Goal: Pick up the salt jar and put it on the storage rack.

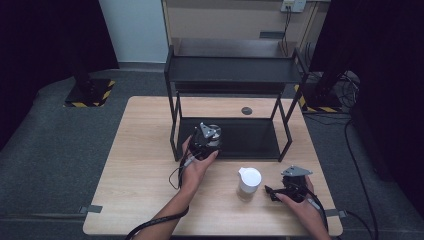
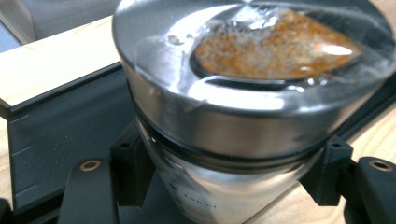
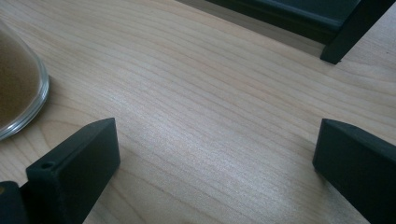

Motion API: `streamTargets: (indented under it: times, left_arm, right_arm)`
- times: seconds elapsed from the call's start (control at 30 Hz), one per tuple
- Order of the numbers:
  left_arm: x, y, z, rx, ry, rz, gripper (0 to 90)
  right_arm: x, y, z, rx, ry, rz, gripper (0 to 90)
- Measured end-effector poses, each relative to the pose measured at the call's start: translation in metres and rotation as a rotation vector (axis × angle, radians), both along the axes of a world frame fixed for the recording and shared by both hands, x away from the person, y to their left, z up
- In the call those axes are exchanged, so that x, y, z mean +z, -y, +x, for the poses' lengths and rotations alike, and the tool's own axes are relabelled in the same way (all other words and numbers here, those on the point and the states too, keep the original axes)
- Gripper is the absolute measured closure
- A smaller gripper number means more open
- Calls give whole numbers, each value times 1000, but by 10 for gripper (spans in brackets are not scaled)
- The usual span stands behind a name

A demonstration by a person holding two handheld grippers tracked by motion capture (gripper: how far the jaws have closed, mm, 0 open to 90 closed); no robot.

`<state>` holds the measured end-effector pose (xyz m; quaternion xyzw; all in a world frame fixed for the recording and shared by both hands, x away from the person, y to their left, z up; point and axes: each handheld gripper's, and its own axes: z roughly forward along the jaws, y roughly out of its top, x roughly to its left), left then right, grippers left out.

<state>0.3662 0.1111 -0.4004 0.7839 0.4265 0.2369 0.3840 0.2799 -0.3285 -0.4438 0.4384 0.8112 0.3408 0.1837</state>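
Left gripper view: jar point(image 2: 243, 93) between claw point(image 2: 229, 186) jaws

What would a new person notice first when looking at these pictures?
First comes the black shelf standing at the far middle of the wooden table. Next is the jar with a shiny metal lid, held in the left tongs at the shelf's lower level, with orange-brown powder visible through its top. Nearer the person, a white-lidded jar stands on the table beside the open right tongs.
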Motion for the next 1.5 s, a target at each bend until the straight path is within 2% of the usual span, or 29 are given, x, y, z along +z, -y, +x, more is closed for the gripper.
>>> streamTargets:
  times: [0.5,1.0,1.1,1.2,1.5]
  left_arm:
    - [-10,8,20,19,-20,7,296]
    - [-19,10,25,27,-36,-5,296]
    - [-22,9,24,33,-34,-21,296]
    - [-23,9,23,31,-30,-17,296]
    - [-32,6,17,28,8,-31,294]
  right_arm:
    - [0,1,1,4,0,1,12]
    - [0,1,1,5,-1,2,12]
    - [0,1,1,5,-1,2,12]
    - [0,1,1,5,-1,1,12]
    - [0,1,1,5,-1,2,12]
